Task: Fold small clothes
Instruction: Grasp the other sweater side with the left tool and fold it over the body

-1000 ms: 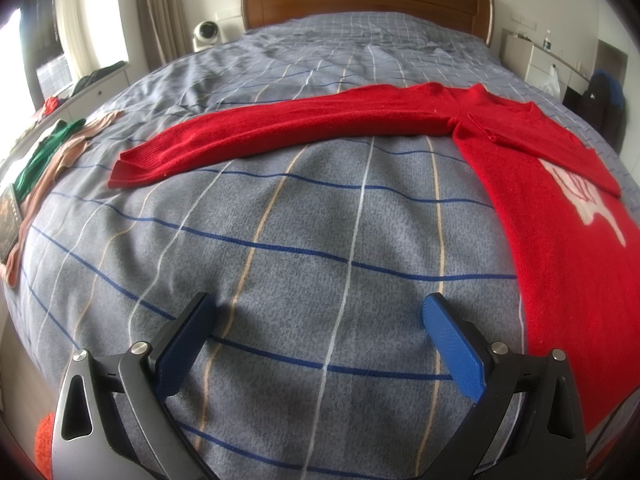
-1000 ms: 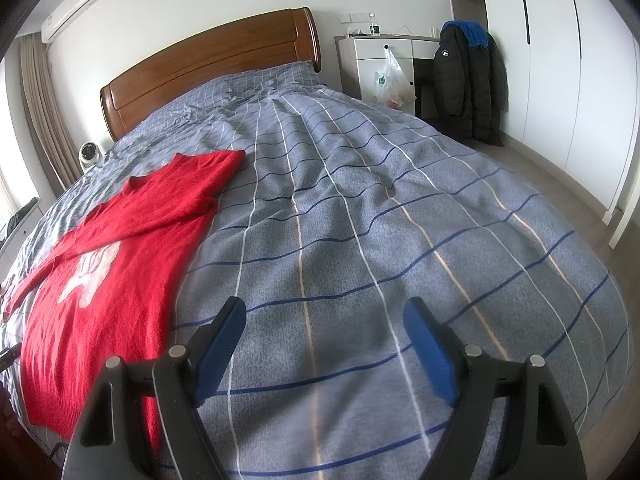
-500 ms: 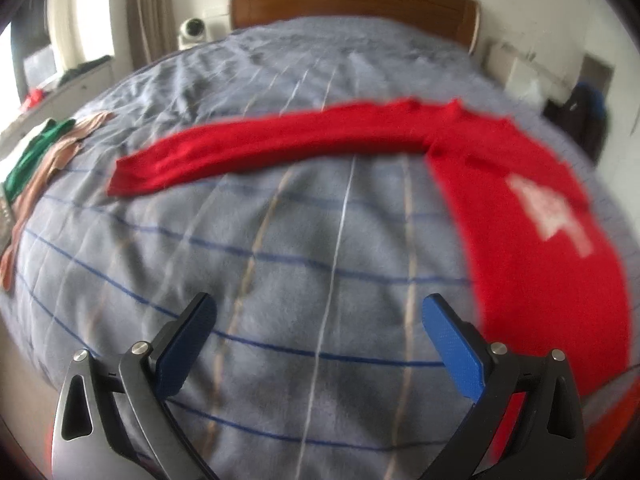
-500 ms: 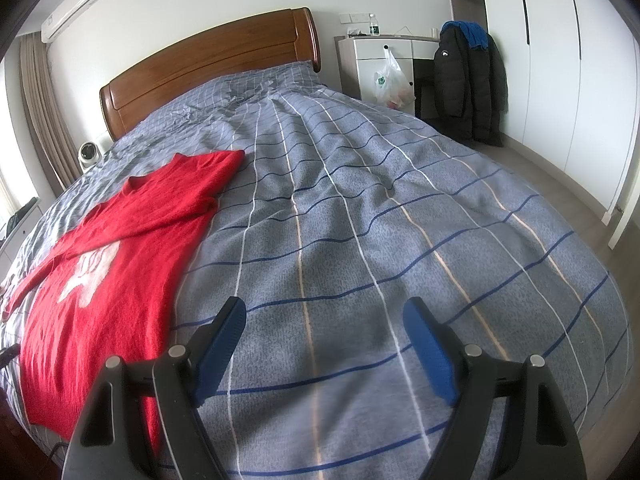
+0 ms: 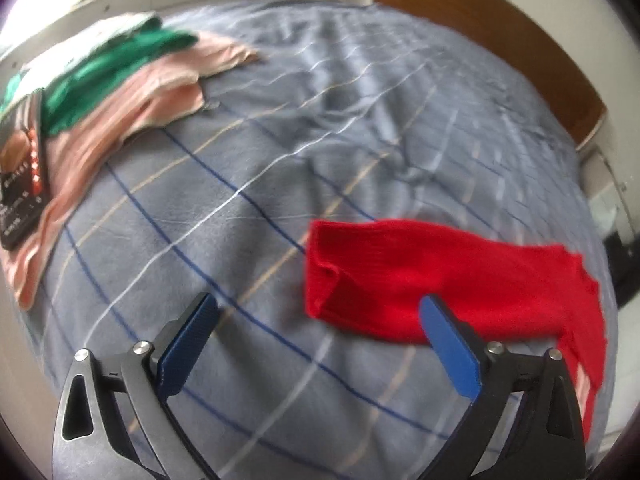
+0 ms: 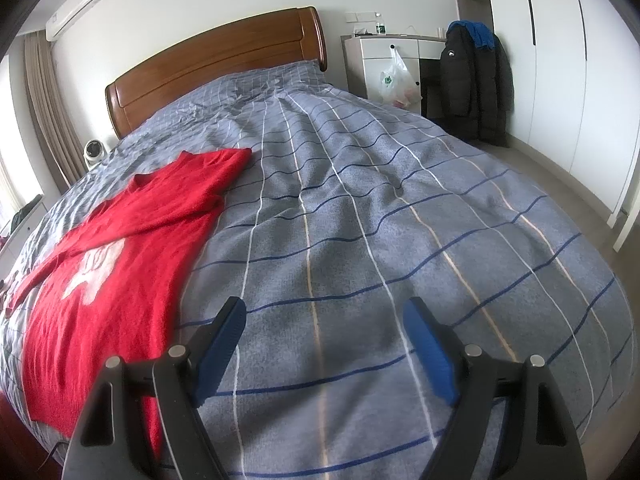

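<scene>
A red sweater [image 6: 120, 248] with a white chest print lies flat on the grey checked bed cover [image 6: 360, 220]. In the left wrist view its outstretched sleeve [image 5: 420, 276] ends in a cuff just above and between the blue pads. My left gripper [image 5: 316, 312] hovers over that cuff; its jaws are closing, wide apart, with nothing pressed between them. My right gripper [image 6: 324, 316] stands open over bare cover to the right of the sweater's body, holding nothing.
Pink and green clothes [image 5: 120, 80] and a dark book [image 5: 20, 172] lie at the bed's far left side. A wooden headboard [image 6: 216, 64], a white dresser [image 6: 384, 64] with a plastic bag, a hanging black coat [image 6: 472, 84] and wardrobes stand beyond.
My left gripper swept left along the sleeve toward its cuff and rolled, so the clothes pile now fills the upper left. The right gripper stayed still.
</scene>
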The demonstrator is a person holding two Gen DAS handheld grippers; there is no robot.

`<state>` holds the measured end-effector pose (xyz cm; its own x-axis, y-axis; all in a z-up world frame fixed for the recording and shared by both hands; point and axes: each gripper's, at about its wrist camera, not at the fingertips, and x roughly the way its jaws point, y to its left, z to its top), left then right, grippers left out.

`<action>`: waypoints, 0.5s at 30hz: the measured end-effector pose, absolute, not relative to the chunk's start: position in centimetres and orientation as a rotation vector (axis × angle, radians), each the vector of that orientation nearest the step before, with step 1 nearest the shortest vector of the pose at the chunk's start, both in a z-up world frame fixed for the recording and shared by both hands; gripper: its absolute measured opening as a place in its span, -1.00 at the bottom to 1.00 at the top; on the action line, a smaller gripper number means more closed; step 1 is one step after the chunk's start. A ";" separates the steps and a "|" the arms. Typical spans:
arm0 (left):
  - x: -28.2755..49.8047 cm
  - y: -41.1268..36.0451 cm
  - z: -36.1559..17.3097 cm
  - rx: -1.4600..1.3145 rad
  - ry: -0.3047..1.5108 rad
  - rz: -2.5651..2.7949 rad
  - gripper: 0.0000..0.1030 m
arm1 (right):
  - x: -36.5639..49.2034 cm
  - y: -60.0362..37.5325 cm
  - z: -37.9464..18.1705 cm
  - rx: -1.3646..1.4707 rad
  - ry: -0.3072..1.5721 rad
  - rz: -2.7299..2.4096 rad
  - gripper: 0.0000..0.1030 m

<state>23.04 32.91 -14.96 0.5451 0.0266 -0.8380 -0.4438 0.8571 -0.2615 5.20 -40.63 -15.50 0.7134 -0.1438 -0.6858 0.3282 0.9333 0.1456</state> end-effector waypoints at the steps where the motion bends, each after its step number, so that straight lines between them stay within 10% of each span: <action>1: 23.4 32.8 -15.4 -0.483 0.971 0.297 0.52 | 5.3 -40.7 -15.5 0.263 0.737 -0.267 0.56; 6: 24.9 31.6 -15.6 -0.434 0.997 0.262 -0.86 | 5.8 -40.1 -15.8 0.234 0.760 -0.264 0.56; 15: 27.9 17.2 -1.8 -0.142 0.780 -0.073 -0.89 | 6.0 -39.0 -15.8 0.187 0.751 -0.225 0.56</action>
